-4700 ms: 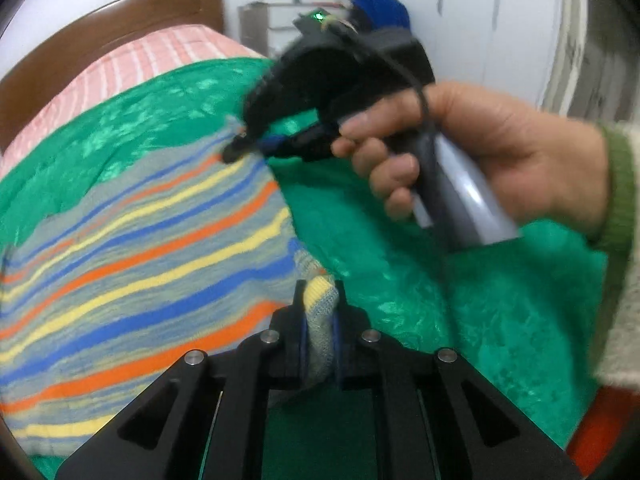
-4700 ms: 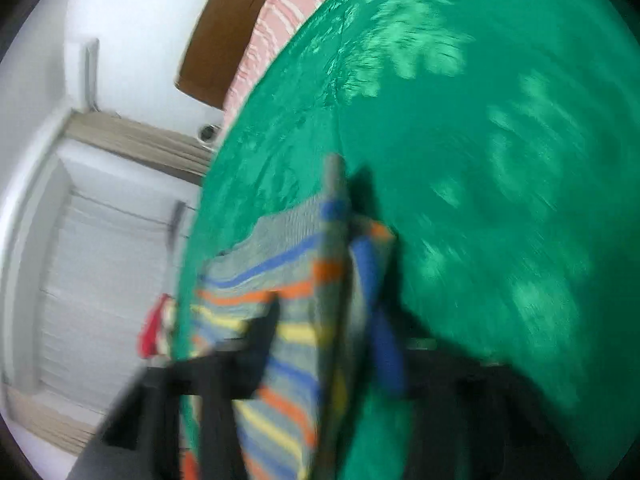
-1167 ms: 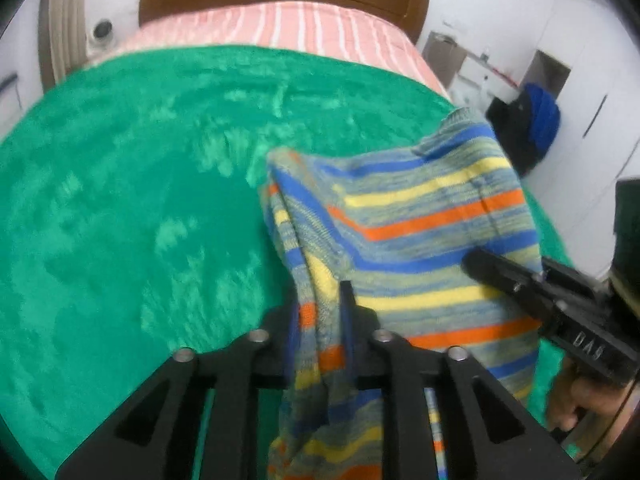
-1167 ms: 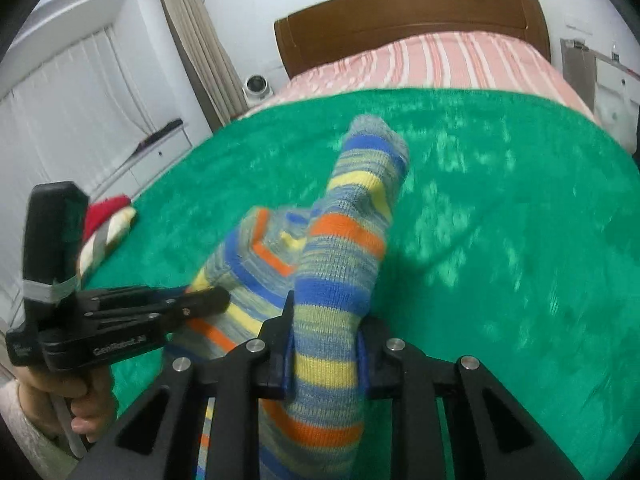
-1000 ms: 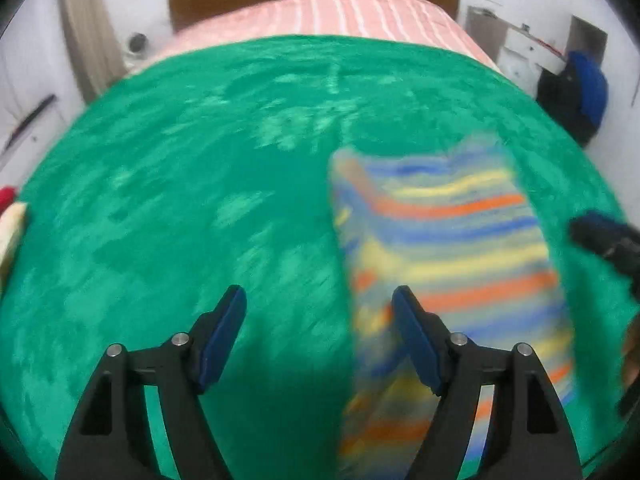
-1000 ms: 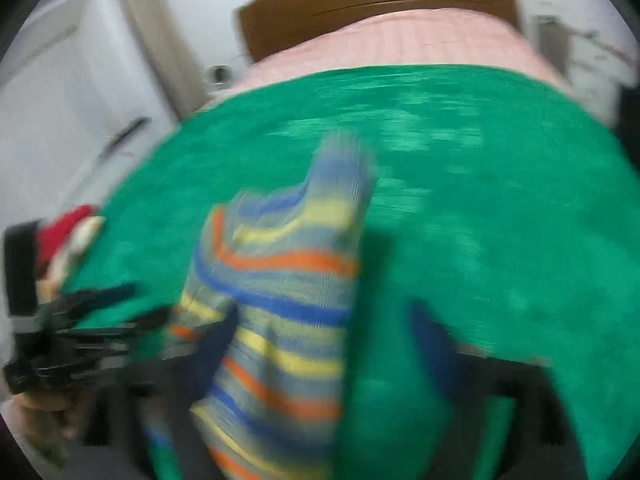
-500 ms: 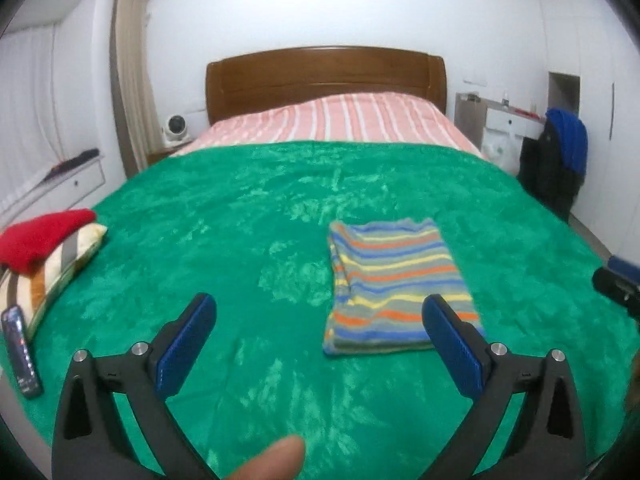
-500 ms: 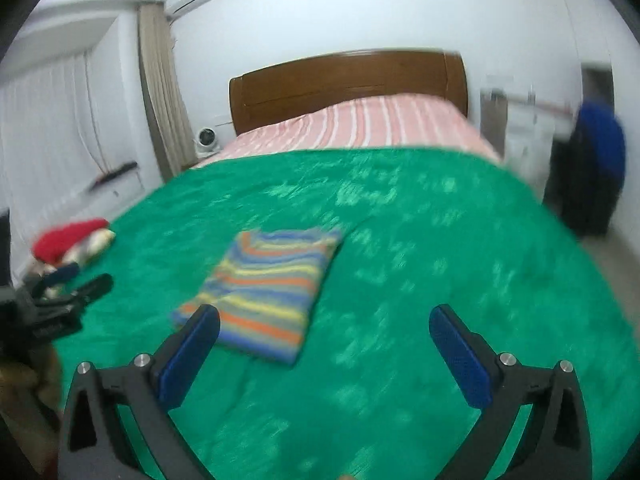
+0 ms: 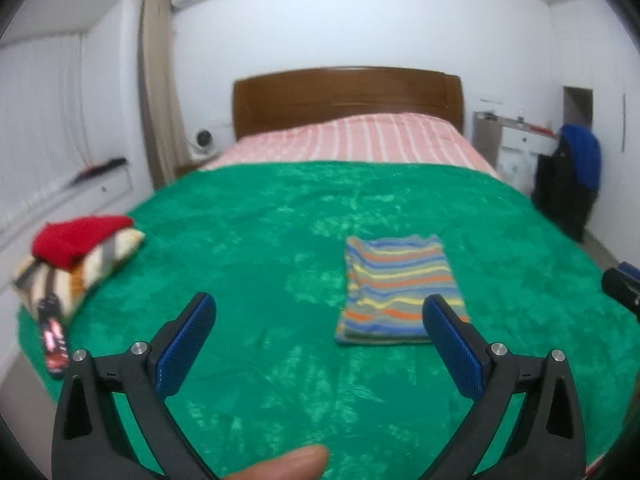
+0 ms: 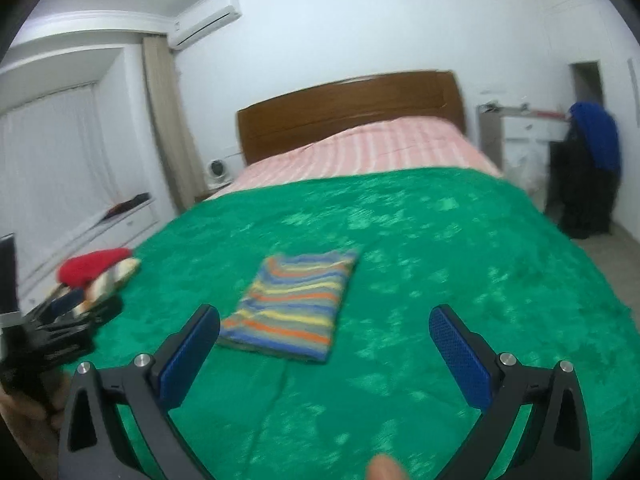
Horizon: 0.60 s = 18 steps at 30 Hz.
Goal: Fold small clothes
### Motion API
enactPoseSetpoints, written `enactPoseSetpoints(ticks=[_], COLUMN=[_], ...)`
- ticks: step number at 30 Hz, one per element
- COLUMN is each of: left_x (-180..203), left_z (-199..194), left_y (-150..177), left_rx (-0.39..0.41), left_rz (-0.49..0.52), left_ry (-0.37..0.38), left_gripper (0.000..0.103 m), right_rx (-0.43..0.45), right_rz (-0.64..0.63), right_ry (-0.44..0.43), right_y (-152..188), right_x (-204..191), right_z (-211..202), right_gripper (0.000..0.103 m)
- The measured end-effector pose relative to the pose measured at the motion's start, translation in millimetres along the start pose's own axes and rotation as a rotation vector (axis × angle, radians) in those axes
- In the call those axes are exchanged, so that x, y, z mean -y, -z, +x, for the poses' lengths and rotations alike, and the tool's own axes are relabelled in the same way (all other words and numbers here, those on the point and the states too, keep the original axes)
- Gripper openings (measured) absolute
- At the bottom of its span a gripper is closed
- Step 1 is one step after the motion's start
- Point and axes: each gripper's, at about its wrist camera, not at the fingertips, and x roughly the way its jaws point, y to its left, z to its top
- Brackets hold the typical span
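A folded striped sweater in blue, orange, yellow and grey lies flat on the green blanket; it also shows in the right wrist view. My left gripper is open and empty, held back above the foot of the bed, the sweater beyond its right finger. My right gripper is open and empty, the sweater just beyond its left finger. The left gripper shows at the left edge of the right wrist view.
A pile of folded clothes with a red one on top sits at the bed's left edge, a remote-like object beside it. Wooden headboard at the back. A dark chair with blue cloth stands right of the bed.
Both grippers let go of the striped sweater, opened wide and pulled back from the bed. The sweater now lies folded on the blanket.
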Motion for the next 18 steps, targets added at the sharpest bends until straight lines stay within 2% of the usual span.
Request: enactPoseSetpoints(ticks=[1,3,5,6,9,13,18], left_x=[0,0,0,-2,-4,-3,1], left_z=[-3,-7,-6,-3,1,8,16], left_y=[-1,-1,-1,0,3,10,20], left_rx=[0.003,-0.002,-0.055,-0.096,-0.147,-0.178,-0.229], left_rz=[0.000,-0.012,-0.024,-0.042,-0.072,-0.058,-0.060], left_ry=[-0.002,-0.004,0.017,0.037,0.052,0.028,0.028], left_gripper=[0.103,0.103,0.103,0.103,0.103,0.103,0.103], right_rx=[-0.011,-0.050,-0.098,-0.121,-0.195,-0.233,-0.234], right_rz=[-0.011,-0.052,-0.098,-0.111,-0.086,-0.049,-0.057], right_ry=[0.001,0.066,0.129,0.136,0.145,0.184,0.195], right_y=[1,2,6,8,15,23,29], right_x=[-3,-14,-26,-30,-37,-33,-33], right_z=[-1,3,7,9,14,18,13], right_gripper=[0.103,0.103,0.103,0.103,0.103,0.103,0.103])
